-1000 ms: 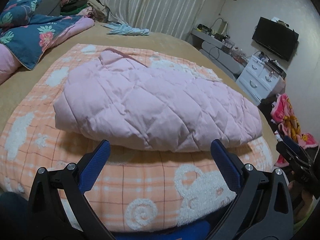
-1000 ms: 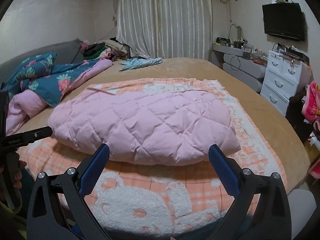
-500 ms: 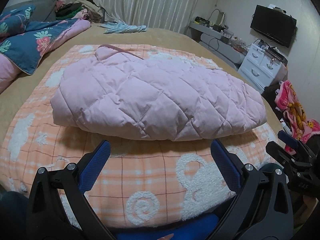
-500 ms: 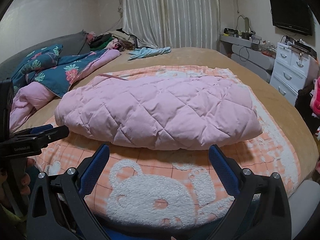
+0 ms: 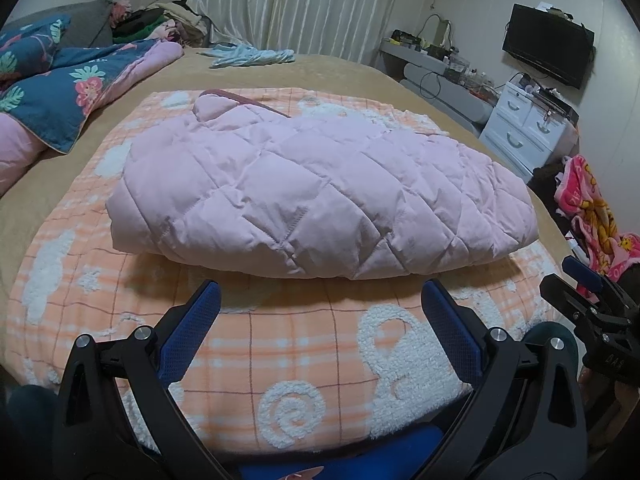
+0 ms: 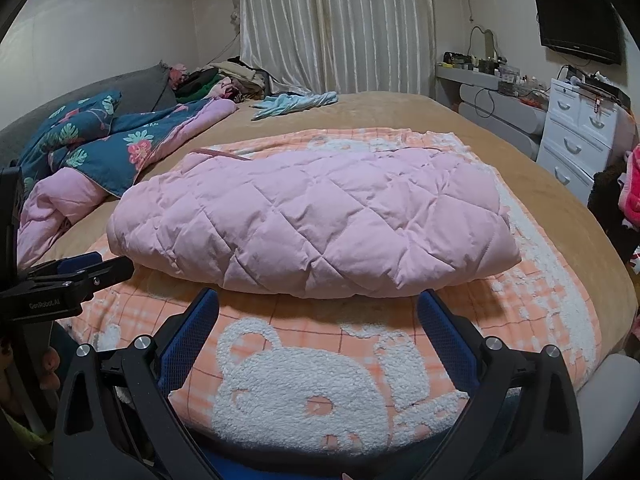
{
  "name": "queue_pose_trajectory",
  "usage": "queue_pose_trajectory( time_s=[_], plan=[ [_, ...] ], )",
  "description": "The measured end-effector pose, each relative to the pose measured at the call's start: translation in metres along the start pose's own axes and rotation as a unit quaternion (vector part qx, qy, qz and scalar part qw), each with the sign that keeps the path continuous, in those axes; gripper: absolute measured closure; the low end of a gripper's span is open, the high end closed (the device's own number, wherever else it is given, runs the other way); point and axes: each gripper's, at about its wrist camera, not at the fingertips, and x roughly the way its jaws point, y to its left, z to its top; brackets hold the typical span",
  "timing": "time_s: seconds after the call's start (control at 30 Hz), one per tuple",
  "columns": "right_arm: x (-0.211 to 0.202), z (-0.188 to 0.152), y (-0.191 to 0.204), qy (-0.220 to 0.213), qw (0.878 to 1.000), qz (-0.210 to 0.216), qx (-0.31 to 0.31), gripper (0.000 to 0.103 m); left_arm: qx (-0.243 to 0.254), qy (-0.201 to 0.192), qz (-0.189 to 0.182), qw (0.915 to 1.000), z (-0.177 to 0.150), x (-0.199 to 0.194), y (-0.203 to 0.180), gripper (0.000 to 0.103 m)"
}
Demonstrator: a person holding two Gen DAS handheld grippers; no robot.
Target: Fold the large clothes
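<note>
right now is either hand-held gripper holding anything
Nothing: the left hand-held gripper and right hand-held gripper are both open, short of the folded pink quilted jacket.

Left tongs (image 5: pixel 320 300) spread wide, holding nothing. Right tongs (image 6: pixel 318 308) same: spread wide, nothing held. Both level, side by side, pointing forward.

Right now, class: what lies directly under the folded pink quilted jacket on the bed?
The pink quilted jacket rests on an orange checked blanket with white fluffy bear shapes, spread over a tan bedcover. The blanket's pattern beneath the jacket is covered and cannot be seen.
</note>
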Motion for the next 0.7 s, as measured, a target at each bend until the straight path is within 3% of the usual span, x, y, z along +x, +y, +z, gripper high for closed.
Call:
queue_pose_trajectory(
  time_s=[0.7],
  plan=[
    [-0.0037,0.0013,-0.0015,-0.003,1.0,-0.003,-0.001,0.004,-0.001,0.0,0.01,1.0,0.0033,-0.0057,0.0018,0.009]
  ],
)
